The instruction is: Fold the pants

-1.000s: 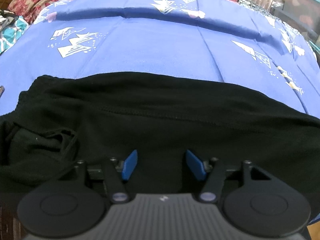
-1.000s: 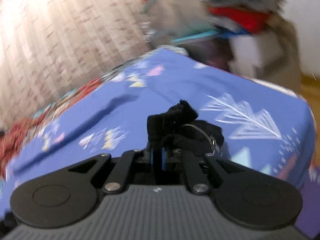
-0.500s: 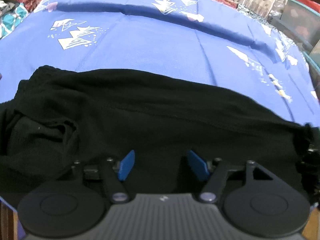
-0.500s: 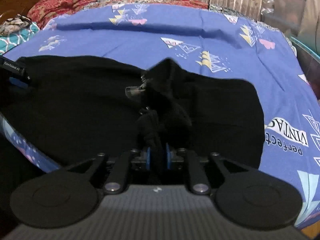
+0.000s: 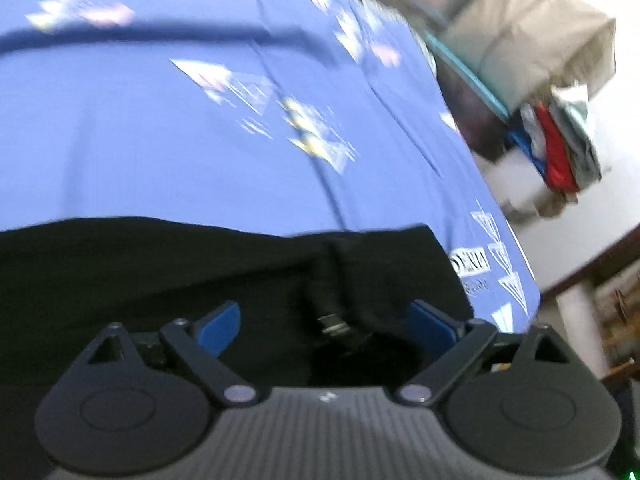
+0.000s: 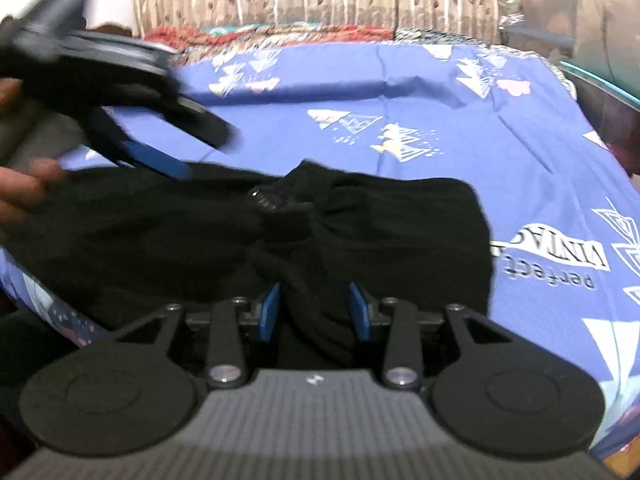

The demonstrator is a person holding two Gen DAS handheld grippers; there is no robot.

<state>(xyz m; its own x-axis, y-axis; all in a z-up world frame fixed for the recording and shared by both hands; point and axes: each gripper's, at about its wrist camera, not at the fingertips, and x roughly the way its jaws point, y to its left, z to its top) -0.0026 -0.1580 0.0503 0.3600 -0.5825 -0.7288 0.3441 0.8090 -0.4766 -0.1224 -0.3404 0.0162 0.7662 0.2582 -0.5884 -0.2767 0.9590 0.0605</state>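
Lying on the blue patterned bedsheet (image 6: 400,80), the black pants (image 6: 400,220) show in both views, but only the right wrist view catches the left gripper (image 6: 176,148) from outside, blurred, tilted down above the cloth, with fingers (image 6: 24,188) behind it. Its jaws have just spread wide, empty. The right gripper (image 6: 314,308) has been opening too, a loose black fold between its pads (image 6: 270,310).
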